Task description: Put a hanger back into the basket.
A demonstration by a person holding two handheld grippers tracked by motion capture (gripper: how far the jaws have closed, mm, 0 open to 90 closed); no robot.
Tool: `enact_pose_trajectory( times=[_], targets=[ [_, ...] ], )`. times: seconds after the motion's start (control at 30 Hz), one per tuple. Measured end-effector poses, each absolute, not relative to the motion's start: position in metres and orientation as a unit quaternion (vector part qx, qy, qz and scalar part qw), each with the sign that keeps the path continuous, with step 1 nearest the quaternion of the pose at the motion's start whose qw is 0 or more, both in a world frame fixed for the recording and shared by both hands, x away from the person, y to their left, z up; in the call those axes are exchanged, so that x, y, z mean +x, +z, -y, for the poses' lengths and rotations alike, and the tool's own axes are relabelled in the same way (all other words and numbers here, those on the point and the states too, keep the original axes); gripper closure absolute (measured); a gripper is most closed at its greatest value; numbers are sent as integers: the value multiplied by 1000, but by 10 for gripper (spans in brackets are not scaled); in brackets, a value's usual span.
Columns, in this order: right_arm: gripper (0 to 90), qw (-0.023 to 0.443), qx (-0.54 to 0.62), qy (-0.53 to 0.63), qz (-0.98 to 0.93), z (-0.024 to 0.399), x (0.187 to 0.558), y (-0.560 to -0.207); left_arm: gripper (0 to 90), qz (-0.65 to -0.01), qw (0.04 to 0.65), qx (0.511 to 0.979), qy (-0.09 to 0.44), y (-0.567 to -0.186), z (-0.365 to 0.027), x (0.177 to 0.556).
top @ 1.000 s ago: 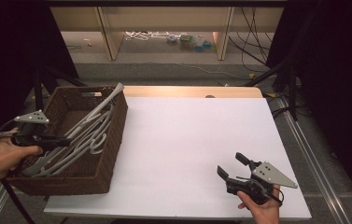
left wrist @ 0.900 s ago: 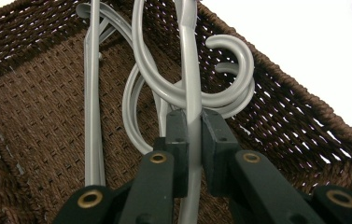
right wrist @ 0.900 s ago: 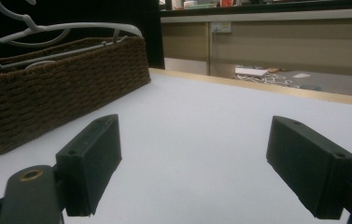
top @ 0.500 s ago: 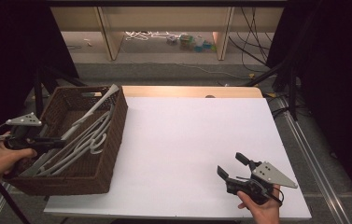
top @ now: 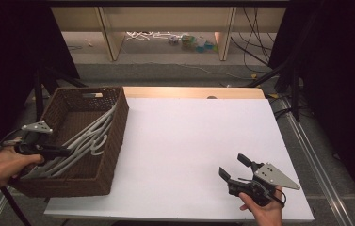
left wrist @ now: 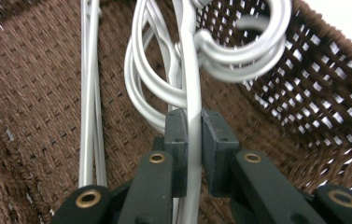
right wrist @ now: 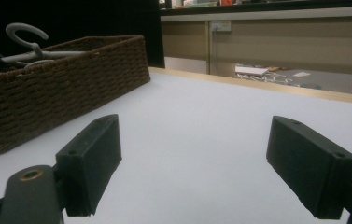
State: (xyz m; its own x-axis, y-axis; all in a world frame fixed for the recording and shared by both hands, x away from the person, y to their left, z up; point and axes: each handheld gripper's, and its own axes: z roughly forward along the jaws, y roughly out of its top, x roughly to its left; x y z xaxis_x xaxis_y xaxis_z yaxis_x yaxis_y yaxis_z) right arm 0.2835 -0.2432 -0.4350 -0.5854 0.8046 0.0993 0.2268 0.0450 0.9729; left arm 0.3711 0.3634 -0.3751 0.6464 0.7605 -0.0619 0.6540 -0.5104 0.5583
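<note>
Left hand (top: 3, 165): at the tabletop's left edge, near the front left corner, holding the left gripper (top: 64, 152) over the near end of the basket.
Left gripper jaws: closed tight on one silver bar of a hanger (left wrist: 193, 93); in the left gripper view the pads press it from both sides, with nothing else between them.
Hangers (top: 83, 141): a bundle of silver-white clothes hangers lying lengthwise in the basket, hooks curled toward its right wall, one end leaning up on the far right rim. In the right gripper view a hook (right wrist: 24, 32) pokes above the rim.
Basket (top: 118, 127): dark brown wicker, oblong, along the tabletop's left edge, running from the front left corner toward the back.
Tabletop (top: 189, 141): white sheet, bare from the basket across to the right gripper.
Right gripper (top: 234, 167): near the front right corner, low over the white surface, well apart from the basket.
Right gripper jaws: wide open, holding nothing; the right gripper view shows plain tabletop between the two pads (right wrist: 92, 163).
Done so far, as I judge it: one hanger is gripped, but all hangers lie inside the basket.
Left to do, as I judge it: lift the gripped hanger free of the tangled hooks and lay it on the open tabletop; probably the same for the rest.
</note>
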Motion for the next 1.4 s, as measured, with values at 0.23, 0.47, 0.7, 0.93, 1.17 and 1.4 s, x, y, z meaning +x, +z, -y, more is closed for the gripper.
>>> enact_pose_trajectory(
  times=[0.23, 0.47, 0.7, 0.93, 1.17, 1.4],
  targets=[
    [188, 251, 378, 582, -675, 243, 284, -435, 811, -404, 250, 876, 79, -386, -363, 374],
    [189, 249, 383, 572, -681, 243, 283, -435, 808, -419, 257, 868, 80, -388, -366, 376],
    [189, 250, 379, 577, -679, 244, 284, -435, 808, -422, 234, 872, 84, -389, -362, 379],
    [189, 250, 381, 575, -679, 243, 284, -435, 708, -431, 226, 869, 86, -398, -360, 375],
    [189, 246, 387, 572, -680, 243, 283, -434, 572, -432, 260, 857, 108, -376, -360, 370],
    [189, 245, 386, 574, -679, 244, 283, -434, 381, -453, 290, 832, 138, -362, -351, 365]
  ],
)
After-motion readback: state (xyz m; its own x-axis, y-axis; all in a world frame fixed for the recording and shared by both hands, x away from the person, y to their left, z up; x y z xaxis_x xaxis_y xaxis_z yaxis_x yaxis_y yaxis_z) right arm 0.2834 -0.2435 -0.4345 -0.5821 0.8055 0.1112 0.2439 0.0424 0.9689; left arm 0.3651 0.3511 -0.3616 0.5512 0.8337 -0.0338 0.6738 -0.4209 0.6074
